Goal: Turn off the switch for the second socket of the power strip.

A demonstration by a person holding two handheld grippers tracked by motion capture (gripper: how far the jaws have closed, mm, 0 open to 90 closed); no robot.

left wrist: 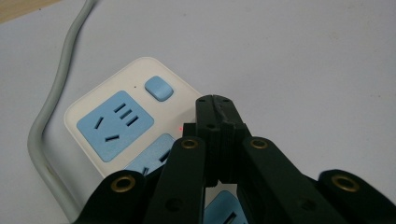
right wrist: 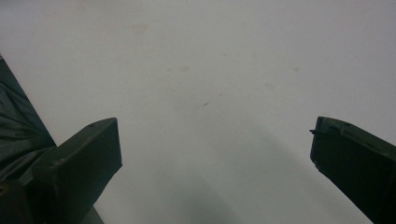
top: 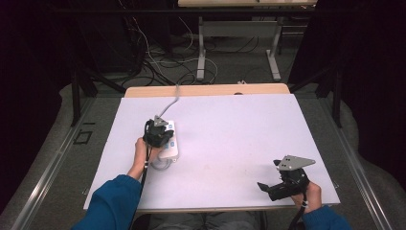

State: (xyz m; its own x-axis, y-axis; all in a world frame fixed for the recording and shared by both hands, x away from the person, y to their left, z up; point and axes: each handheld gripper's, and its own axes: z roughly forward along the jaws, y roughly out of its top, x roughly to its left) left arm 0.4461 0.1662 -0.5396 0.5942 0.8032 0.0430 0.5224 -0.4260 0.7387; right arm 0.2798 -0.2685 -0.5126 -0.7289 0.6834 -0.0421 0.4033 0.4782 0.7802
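Left tool: jaws pressed together, over one white power strip, left-centre of frame; contact unclear.
Right tool: jaws spread wide, holding nothing, above bare worktop.
Count: two tools, one strip.

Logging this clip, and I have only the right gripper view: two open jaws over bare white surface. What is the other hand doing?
Observer: The left gripper is shut, its tips over a white power strip.
Operator: Anything plugged in?
Observer: No; the blue socket in the left gripper view has nothing in it.
Operator: Where does its cable go?
Observer: The grey cable runs off the table's far edge.
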